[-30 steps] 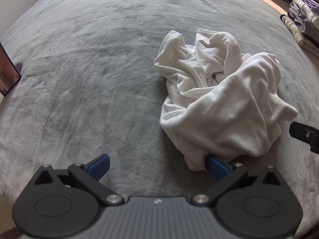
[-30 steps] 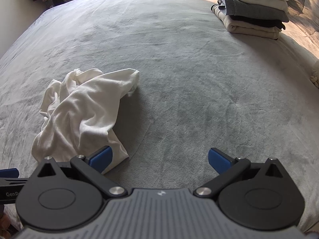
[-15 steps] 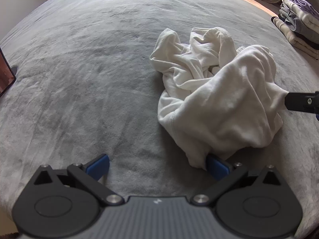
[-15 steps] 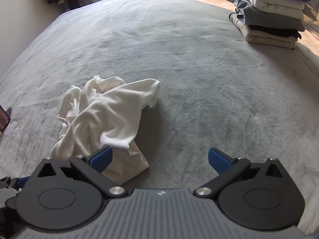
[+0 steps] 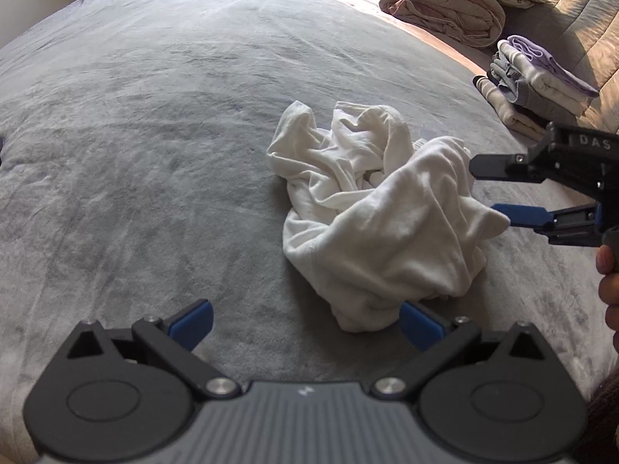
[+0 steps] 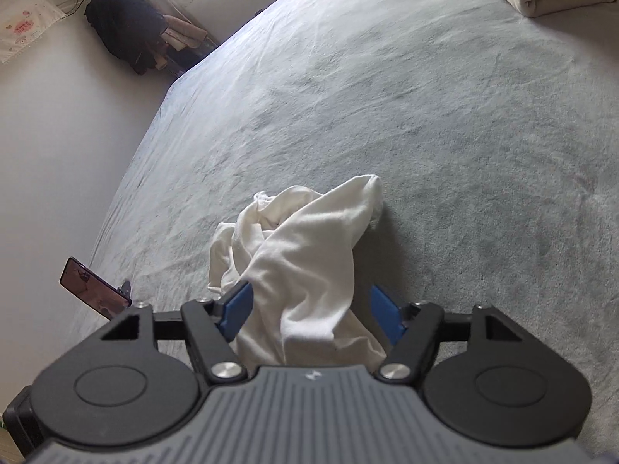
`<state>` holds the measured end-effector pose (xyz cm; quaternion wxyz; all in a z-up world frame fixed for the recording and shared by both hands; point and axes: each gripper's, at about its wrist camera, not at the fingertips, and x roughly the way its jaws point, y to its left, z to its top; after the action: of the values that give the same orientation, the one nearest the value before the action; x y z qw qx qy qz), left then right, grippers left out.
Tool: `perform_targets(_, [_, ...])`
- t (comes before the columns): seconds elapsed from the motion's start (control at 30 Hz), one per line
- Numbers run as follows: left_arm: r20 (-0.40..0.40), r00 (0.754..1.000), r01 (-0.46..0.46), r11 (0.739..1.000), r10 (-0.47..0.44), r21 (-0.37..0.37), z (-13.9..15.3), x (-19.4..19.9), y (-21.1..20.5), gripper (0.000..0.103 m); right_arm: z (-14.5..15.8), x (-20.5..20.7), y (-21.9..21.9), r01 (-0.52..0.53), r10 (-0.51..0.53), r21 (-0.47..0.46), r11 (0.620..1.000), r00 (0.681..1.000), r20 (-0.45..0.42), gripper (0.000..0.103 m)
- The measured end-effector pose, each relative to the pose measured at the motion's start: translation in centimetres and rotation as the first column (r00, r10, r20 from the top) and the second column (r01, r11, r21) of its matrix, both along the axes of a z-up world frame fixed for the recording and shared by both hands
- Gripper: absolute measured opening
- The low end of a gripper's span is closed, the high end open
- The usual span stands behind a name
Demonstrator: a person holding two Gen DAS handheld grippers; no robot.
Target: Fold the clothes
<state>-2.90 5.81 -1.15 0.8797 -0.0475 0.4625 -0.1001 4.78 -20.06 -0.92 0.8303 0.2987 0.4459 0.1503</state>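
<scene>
On the grey bed, one crumpled white garment is lying unfolded, so its folding is barely starting. Beyond the garment, one stack of folded clothes is waiting finished. Right claw is closing around the garment's edge; left claw is gaping beside it, released.

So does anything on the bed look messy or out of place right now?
Only the white shirt: it lies crumpled in a heap mid-bed, while the other clothes sit folded in a neat stack. The right gripper is closing its jaws around a fold of it.
</scene>
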Motion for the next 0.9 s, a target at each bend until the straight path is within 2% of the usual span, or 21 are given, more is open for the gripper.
perform_targets(0.1, [0.050, 0.999, -0.002, 1.000, 0.002, 0.004, 0.9, 0.0, 0.2, 0.102, -0.6, 0.4, -0.2, 0.002, 0.000, 0.057, 0.998, 1.000, -0.028, 0.039])
perform_targets(0.13, [0.057, 0.998, 0.001, 1.000, -0.001, 0.002, 1.1, 0.1, 0.2, 0.102, -0.8, 0.5, -0.1, -0.007, 0.009, 0.072, 0.997, 0.999, -0.035, 0.025])
perform_targets(0.17, [0.062, 0.998, 0.003, 1.000, -0.003, -0.001, 1.3, 0.3, 0.2, 0.102, -1.0, 0.5, 0.0, -0.015, 0.018, 0.087, 0.996, 0.999, -0.041, 0.017])
perform_targets(0.27, [0.075, 0.997, 0.012, 1.000, -0.011, -0.012, 1.9, 0.9, 0.2, 0.101, -1.3, 0.3, 0.3, -0.050, 0.057, 0.129, 0.990, 0.997, -0.053, 0.004])
perform_targets(0.47, [0.047, 0.997, -0.048, 0.994, 0.053, -0.093, 2.4, 2.3, 1.1, 0.096, -1.1, -1.7, 1.9, -0.171, 0.183, 0.143, 0.975, 0.980, -0.075, 0.003])
perform_targets(0.57, [0.023, 0.997, -0.070, 0.989, 0.073, -0.132, 2.3, 3.0, 1.3, 0.090, -1.6, -2.4, 2.9, -0.237, 0.253, 0.138, 0.962, 0.961, -0.111, 0.002])
perform_targets(0.63, [0.009, 0.998, -0.067, 0.986, 0.069, -0.156, 2.3, 3.4, 1.1, 0.083, -1.8, -3.0, 3.5, -0.276, 0.289, 0.112, 0.954, 0.949, -0.123, 0.002])
perform_targets(0.7, [-0.004, 0.998, -0.055, 0.983, 0.055, -0.178, 2.4, 3.7, 0.6, 0.081, -1.4, -3.7, 3.9, -0.303, 0.309, 0.069, 0.951, 0.945, -0.105, 0.005])
perform_targets(0.73, [-0.006, 0.999, -0.049, 0.981, 0.049, -0.187, 2.4, 3.9, 0.4, 0.079, -1.2, -3.9, 3.8, -0.303, 0.307, 0.054, 0.951, 0.947, -0.094, 0.014])
perform_targets(0.8, [-0.002, 0.999, -0.041, 0.979, 0.041, -0.202, 2.7, 4.3, -0.1, 0.079, -0.7, -4.0, 3.2, -0.281, 0.284, 0.040, 0.959, 0.955, -0.083, 0.015])
perform_targets(0.87, [-0.001, 0.999, -0.039, 0.977, 0.039, -0.212, 3.0, 5.0, -0.6, 0.078, -0.3, -3.8, 2.6, -0.254, 0.256, 0.030, 0.967, 0.964, -0.072, 0.027])
perform_targets(0.9, [-0.004, 0.999, -0.040, 0.975, 0.040, -0.219, 3.2, 5.4, -0.8, 0.078, -0.3, -3.6, 2.3, -0.235, 0.237, 0.034, 0.971, 0.969, -0.065, 0.050])
